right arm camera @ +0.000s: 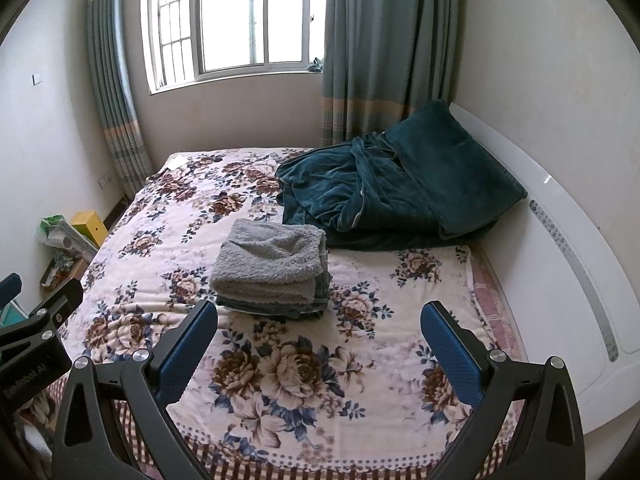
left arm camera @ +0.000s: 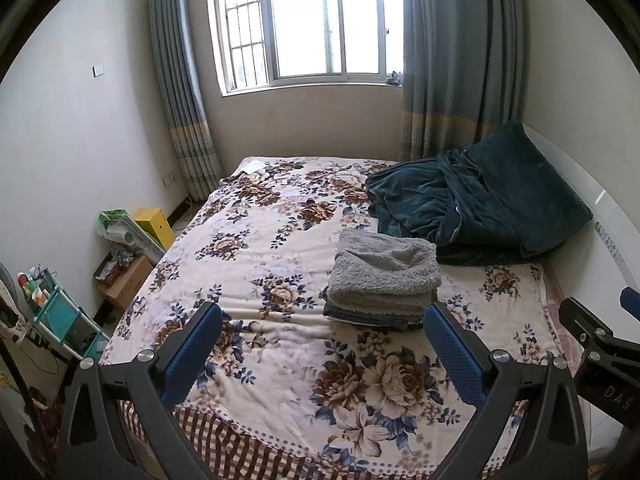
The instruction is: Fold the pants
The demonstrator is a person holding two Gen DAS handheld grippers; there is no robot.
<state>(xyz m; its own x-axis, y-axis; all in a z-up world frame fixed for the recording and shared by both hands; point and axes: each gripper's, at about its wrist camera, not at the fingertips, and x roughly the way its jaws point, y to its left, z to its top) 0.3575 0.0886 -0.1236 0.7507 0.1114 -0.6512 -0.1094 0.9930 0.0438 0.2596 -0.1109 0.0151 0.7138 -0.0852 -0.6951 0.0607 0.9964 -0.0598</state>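
Note:
Grey fleecy pants (left arm camera: 384,272) (right arm camera: 270,262) lie folded in a compact stack on the floral bedspread (left arm camera: 272,248) (right arm camera: 168,248), resting on darker folded cloth. My left gripper (left arm camera: 322,320) hovers open over the near part of the bed, short of the stack, with nothing between its blue pads. My right gripper (right arm camera: 318,316) is open too, just in front of the stack and empty. Each gripper shows at the edge of the other's view: the right one (left arm camera: 600,344), the left one (right arm camera: 36,328).
A crumpled dark teal blanket (left arm camera: 476,208) (right arm camera: 396,192) lies behind the stack against the white headboard (right arm camera: 568,240). Boxes and a small shelf (left arm camera: 120,248) crowd the floor left of the bed. A curtained window (left arm camera: 308,24) is at the back.

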